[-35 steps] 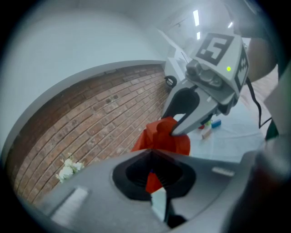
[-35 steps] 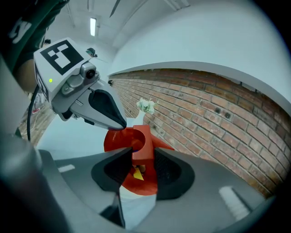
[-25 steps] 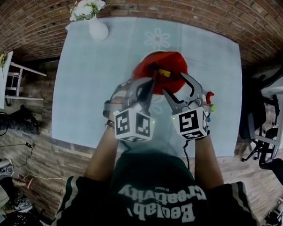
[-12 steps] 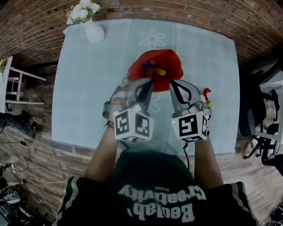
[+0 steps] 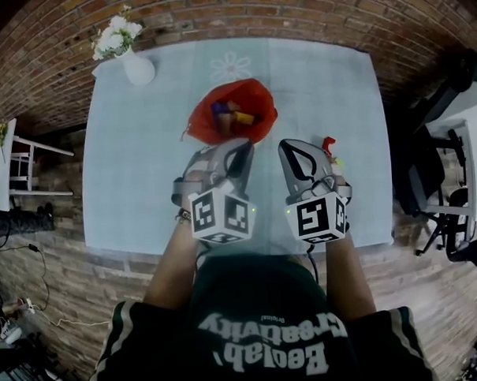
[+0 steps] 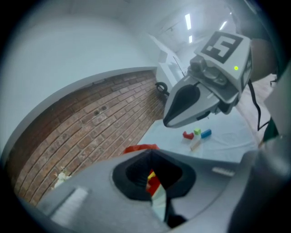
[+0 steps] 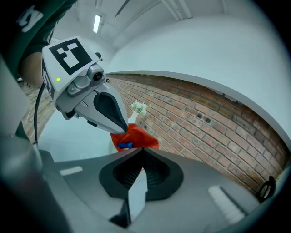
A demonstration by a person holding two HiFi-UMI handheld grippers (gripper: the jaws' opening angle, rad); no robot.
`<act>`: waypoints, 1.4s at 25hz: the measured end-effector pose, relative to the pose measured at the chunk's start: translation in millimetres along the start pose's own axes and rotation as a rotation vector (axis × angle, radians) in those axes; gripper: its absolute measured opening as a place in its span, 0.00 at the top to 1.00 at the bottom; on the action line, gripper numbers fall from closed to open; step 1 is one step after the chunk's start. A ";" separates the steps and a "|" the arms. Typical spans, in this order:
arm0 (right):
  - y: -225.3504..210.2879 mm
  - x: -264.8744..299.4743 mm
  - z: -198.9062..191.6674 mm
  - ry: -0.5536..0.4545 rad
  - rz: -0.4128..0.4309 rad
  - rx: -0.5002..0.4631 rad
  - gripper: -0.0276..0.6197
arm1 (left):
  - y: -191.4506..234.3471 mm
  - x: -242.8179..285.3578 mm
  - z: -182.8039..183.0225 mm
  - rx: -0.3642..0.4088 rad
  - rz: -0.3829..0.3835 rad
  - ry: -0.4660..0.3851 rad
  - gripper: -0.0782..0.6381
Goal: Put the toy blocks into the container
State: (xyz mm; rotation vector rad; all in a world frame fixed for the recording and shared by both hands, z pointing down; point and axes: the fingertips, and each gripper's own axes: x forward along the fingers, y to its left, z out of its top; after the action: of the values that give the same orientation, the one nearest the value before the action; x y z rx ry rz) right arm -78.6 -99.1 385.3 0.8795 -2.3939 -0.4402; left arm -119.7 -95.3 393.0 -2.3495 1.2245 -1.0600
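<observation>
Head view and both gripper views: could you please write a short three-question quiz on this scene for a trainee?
1. True or false: the right hand-held gripper has its jaws together with nothing between them.
2. Where do the loose blocks lie? A: in the vase. B: on the table, beside the right hand-held gripper. C: on the floor.
3. What colour is the container that already holds some blocks?

Key: 1 true; 2 B; 3 red.

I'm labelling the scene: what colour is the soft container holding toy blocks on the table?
The soft container is red, best seen in the head view.
</observation>
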 end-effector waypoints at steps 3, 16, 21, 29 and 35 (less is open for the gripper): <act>-7.3 -18.9 -15.1 0.017 -0.014 0.014 0.95 | -18.2 4.8 16.1 0.011 -0.025 -0.011 0.88; -48.3 -103.0 -80.2 0.068 -0.101 0.065 0.95 | -90.7 34.1 86.2 0.068 -0.101 -0.056 0.88; -60.7 -126.2 -100.3 0.082 -0.119 0.069 0.95 | -114.4 45.2 107.7 0.081 -0.124 -0.063 0.88; -72.2 -147.2 -121.3 0.094 -0.136 0.073 0.95 | -140.7 57.3 133.2 0.105 -0.150 -0.078 0.89; -70.2 -146.4 -130.4 0.119 -0.126 0.089 0.95 | -153.6 64.4 138.5 0.094 -0.184 -0.090 0.88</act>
State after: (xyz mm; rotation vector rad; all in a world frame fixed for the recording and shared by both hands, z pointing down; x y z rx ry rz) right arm 126.5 -66.9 400.8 1.0697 -2.2728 -0.3215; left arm 94.0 -65.7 412.3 -2.4439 0.9205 -1.0301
